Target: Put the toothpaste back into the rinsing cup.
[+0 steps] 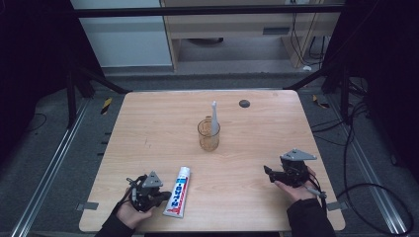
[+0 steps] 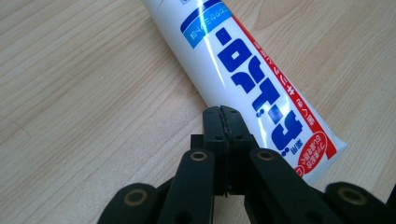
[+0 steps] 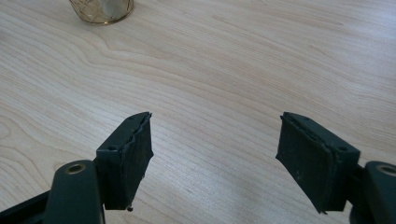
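A white toothpaste tube [image 1: 178,192] with blue and red print lies flat near the table's front edge. My left gripper [image 1: 162,196] sits just left of it, jaws shut with nothing between them; in the left gripper view the closed tips [image 2: 222,112] rest right beside the tube [image 2: 243,70]. My right gripper [image 1: 268,172] is held at the front right, jaws open and empty, with its pads [image 3: 130,154] wide apart over bare wood. An amber glass cup [image 1: 208,134] stands mid-table with a white toothbrush [image 1: 214,118] upright in it; the cup's base [image 3: 101,9] shows in the right gripper view.
A small dark round disc [image 1: 244,103] lies near the far edge of the wooden table [image 1: 257,128]. Cables run on the floor to the right of the table. Dark frame rails flank both sides.
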`<state>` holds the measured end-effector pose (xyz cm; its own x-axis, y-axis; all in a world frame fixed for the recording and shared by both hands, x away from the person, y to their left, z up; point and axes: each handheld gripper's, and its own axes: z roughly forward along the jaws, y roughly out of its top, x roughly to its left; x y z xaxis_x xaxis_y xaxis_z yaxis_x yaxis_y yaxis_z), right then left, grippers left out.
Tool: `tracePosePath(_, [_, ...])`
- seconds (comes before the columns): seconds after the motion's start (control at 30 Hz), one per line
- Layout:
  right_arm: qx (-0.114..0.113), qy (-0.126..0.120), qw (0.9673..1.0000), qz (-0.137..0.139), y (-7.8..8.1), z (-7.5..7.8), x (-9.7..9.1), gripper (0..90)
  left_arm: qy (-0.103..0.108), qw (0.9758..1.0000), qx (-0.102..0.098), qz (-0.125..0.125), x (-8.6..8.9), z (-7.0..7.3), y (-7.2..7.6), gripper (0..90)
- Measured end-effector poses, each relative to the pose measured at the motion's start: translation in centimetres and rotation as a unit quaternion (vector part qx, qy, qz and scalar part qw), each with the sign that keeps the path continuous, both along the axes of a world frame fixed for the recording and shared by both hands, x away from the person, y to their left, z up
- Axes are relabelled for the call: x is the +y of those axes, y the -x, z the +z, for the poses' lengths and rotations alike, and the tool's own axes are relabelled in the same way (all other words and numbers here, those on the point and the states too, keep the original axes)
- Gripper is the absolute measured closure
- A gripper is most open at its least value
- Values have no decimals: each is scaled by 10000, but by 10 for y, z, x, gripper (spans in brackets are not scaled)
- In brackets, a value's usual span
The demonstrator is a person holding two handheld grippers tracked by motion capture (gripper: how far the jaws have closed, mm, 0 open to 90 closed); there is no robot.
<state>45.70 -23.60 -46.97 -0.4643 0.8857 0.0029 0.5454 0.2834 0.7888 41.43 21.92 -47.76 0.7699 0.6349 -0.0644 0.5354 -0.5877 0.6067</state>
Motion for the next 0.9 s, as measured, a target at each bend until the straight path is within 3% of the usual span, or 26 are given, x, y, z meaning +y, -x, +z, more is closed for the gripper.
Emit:
tracePosePath(0.43, [-22, -21, 9999, -130, -2, -2, -1, 259, 50, 9999, -21, -114, -14, -2, 0, 898])
tracePosePath(0.9, [16, -29, 9999, -169, -5, -4, 0, 249, -42, 9995, -51, -320, -32, -4, -4, 898])
